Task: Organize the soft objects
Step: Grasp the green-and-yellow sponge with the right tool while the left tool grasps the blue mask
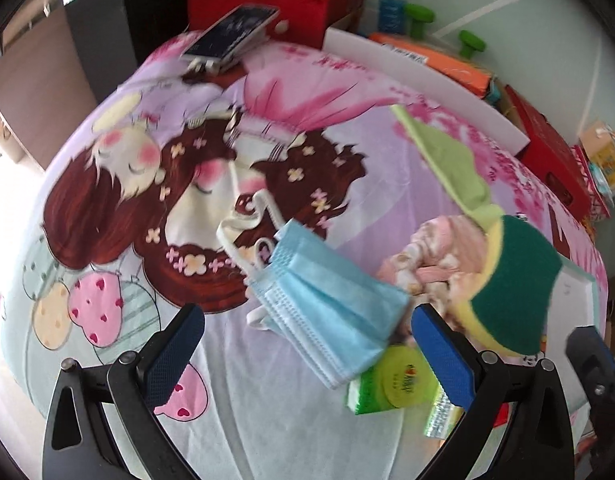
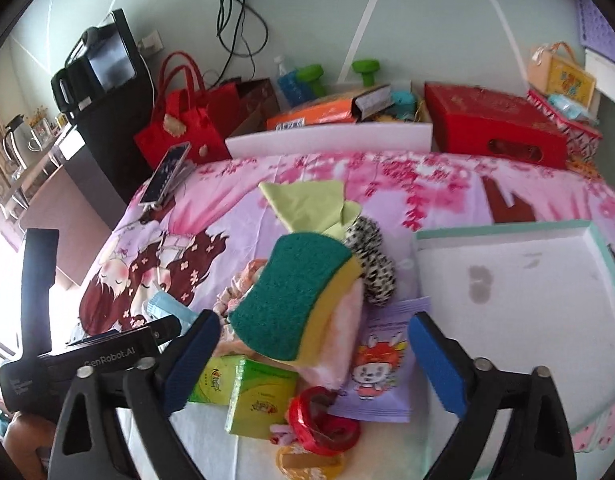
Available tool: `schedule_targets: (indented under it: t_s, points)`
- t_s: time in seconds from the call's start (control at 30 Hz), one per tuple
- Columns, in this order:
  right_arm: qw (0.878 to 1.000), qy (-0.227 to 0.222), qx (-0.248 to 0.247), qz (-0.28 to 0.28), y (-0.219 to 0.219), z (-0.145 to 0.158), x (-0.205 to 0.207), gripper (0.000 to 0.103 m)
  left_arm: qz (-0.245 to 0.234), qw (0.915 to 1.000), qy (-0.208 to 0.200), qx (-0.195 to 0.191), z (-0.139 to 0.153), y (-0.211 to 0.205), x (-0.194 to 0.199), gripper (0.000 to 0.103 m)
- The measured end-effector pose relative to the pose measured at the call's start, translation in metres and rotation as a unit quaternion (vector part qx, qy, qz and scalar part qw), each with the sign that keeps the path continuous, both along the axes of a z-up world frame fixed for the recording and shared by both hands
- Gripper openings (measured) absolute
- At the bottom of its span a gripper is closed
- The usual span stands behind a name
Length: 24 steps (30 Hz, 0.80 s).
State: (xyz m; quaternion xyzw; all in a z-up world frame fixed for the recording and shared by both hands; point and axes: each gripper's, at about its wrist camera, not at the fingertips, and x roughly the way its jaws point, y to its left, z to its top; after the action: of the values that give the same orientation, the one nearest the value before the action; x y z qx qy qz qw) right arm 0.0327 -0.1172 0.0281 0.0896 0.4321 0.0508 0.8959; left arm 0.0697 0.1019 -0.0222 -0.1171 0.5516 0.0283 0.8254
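Observation:
A pale blue face mask (image 1: 327, 300) lies on the cartoon bed sheet (image 1: 155, 208), just ahead of my open left gripper (image 1: 311, 344) and between its blue pads, untouched. A green-and-yellow sponge (image 2: 291, 288) rests on a pink cloth (image 2: 343, 332) in a pile with a leopard-print scrunchie (image 2: 371, 260) and a light green cloth (image 2: 307, 204). My right gripper (image 2: 315, 360) hangs open over this pile, pads clear of the sponge. Green tissue packs (image 2: 259, 396), a purple cartoon packet (image 2: 383, 368) and a red ring (image 2: 323, 420) lie under it. The left gripper's body (image 2: 87, 356) shows at the left.
A white tray with a teal rim (image 2: 499, 226) sits right of the pile. A phone on a stand (image 2: 167, 176) is at the sheet's far left. Behind the bed stand a white board (image 2: 331, 140), a red box (image 2: 495, 124) and red bags (image 2: 179, 120).

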Motion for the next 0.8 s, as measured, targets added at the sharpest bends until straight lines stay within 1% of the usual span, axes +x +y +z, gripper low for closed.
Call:
schedule_targets:
  t_s: [0.03, 0.1, 0.17, 0.2, 0.33, 0.43, 0.5, 0.53, 0.57, 0.6, 0.7, 0.77, 0.8]
  points:
    - [1.000, 0.004, 0.002, 0.003, 0.002, -0.004, 0.003, 0.086, 0.003, 1.0000, 0.003, -0.001, -0.002, 0.002, 0.001, 0.103]
    - [1.000, 0.009, 0.000, 0.007, 0.006, -0.010, 0.006, 0.082, 0.007, 1.0000, 0.004, 0.002, -0.003, 0.004, 0.001, 0.103]
    - [1.000, 0.013, 0.008, 0.010, 0.007, -0.015, 0.009, 0.074, 0.009, 0.9999, 0.005, 0.007, -0.005, 0.005, 0.002, 0.103]
    - [1.000, 0.016, 0.011, 0.011, 0.007, -0.018, 0.011, 0.068, 0.009, 0.9999, 0.008, 0.009, -0.007, 0.005, 0.003, 0.103]
    - [0.999, 0.026, 0.020, 0.005, 0.005, -0.027, 0.015, 0.052, 0.005, 0.9996, 0.027, 0.009, -0.017, 0.003, 0.008, 0.103]
    - [0.999, 0.033, 0.032, 0.004, 0.004, -0.033, 0.017, 0.044, 0.002, 0.9993, 0.036, 0.013, -0.023, 0.002, 0.010, 0.102]
    - [0.999, 0.036, 0.039, 0.004, 0.004, -0.037, 0.018, 0.038, -0.001, 0.9991, 0.040, 0.011, -0.026, 0.001, 0.011, 0.097]
    - [0.998, 0.038, 0.043, 0.004, 0.004, -0.039, 0.018, 0.037, -0.003, 0.9990, 0.044, 0.007, -0.028, 0.000, 0.013, 0.090]
    - [0.998, 0.039, 0.044, 0.004, 0.004, -0.041, 0.018, 0.037, -0.005, 0.9989, 0.048, -0.001, -0.030, 0.000, 0.013, 0.085]
    - [0.998, 0.040, 0.046, 0.003, 0.004, -0.042, 0.018, 0.037, -0.005, 0.9986, 0.051, -0.009, -0.033, 0.000, 0.014, 0.083]
    - [0.998, 0.041, 0.048, 0.002, 0.004, -0.043, 0.018, 0.037, -0.006, 0.9983, 0.056, -0.013, -0.037, -0.001, 0.015, 0.075]
    - [0.998, 0.040, 0.048, 0.002, 0.003, -0.042, 0.018, 0.037, -0.010, 0.9982, 0.056, -0.019, -0.038, -0.002, 0.016, 0.061]
    - [0.998, 0.041, 0.049, 0.002, 0.003, -0.042, 0.018, 0.037, -0.013, 0.9980, 0.055, -0.027, -0.037, -0.003, 0.016, 0.056]
